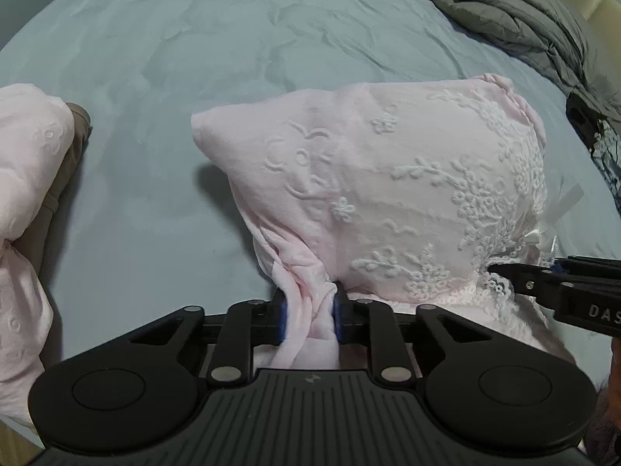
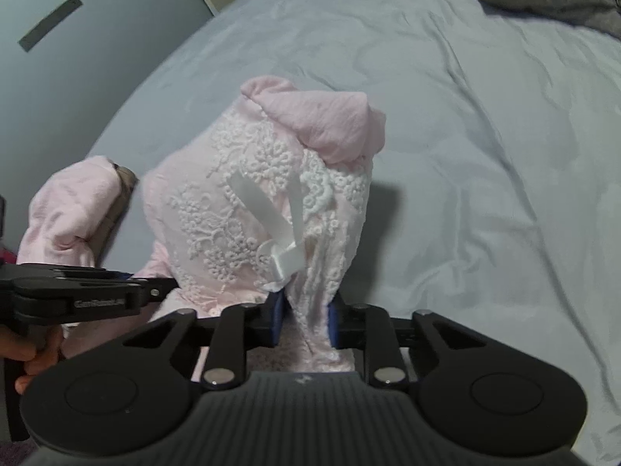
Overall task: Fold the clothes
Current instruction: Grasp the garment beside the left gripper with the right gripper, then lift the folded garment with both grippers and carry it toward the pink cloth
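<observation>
A pale pink garment (image 1: 372,190) with white lace embroidery and a white ribbon bow (image 2: 285,250) hangs folded over the light blue bed sheet (image 1: 163,58). My left gripper (image 1: 310,316) is shut on a bunched pink edge of it. My right gripper (image 2: 304,316) is shut on its lace edge just below the bow; it also shows at the right in the left wrist view (image 1: 504,272). The left gripper enters the right wrist view from the left (image 2: 167,285). Both hold the garment up, close together.
A second pink garment (image 1: 27,202) lies on a brown one (image 1: 66,163) at the left. A grey duvet (image 1: 516,11) is heaped at the far right, with a dark patterned cloth (image 1: 597,143) below it. The bed's edge and a pale wall (image 2: 58,58) lie to the left.
</observation>
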